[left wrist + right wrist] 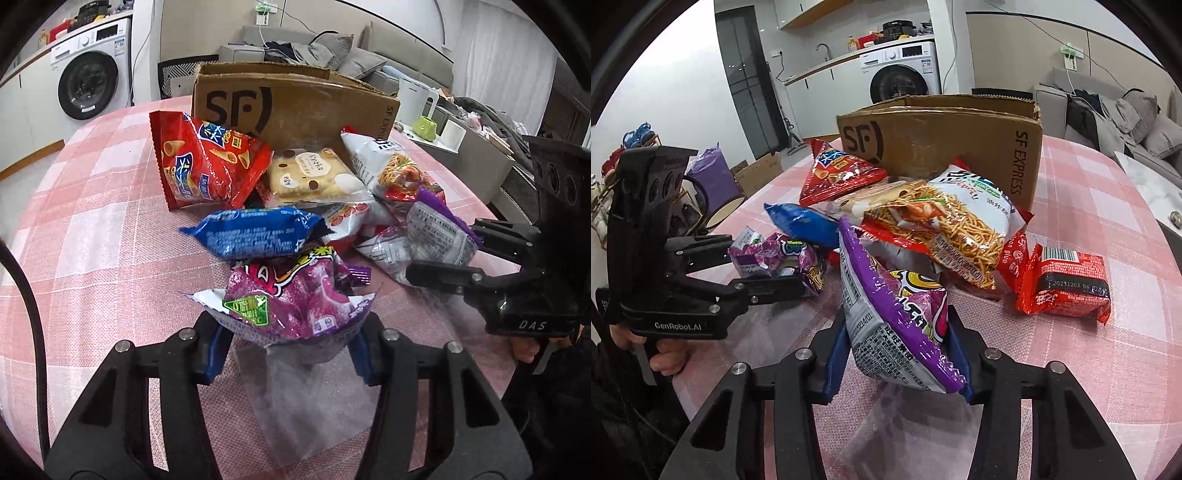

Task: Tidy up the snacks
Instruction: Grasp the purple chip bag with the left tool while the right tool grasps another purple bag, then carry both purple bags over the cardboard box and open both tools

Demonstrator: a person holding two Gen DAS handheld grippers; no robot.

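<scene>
A pile of snack packets lies on a pink checked tablecloth (92,229) in front of an open cardboard box (295,103). My left gripper (290,347) is shut on the near edge of a purple jelly bag (291,295), its blue pads (218,343) pressing both sides. Seen from the right wrist, that gripper (764,264) sits at the left with the same bag (783,254). My right gripper (897,354) is shut on a second purple bag (897,314) with a silver back, held tilted. From the left wrist view, that gripper (443,249) is at the right.
In the pile are a red cone-snack bag (207,162), a blue packet (251,236), a clear biscuit pack (310,177) and a noodle-snack bag (953,221). A red packet (1067,284) lies apart to the right. A washing machine (88,81) and sofa stand beyond the table.
</scene>
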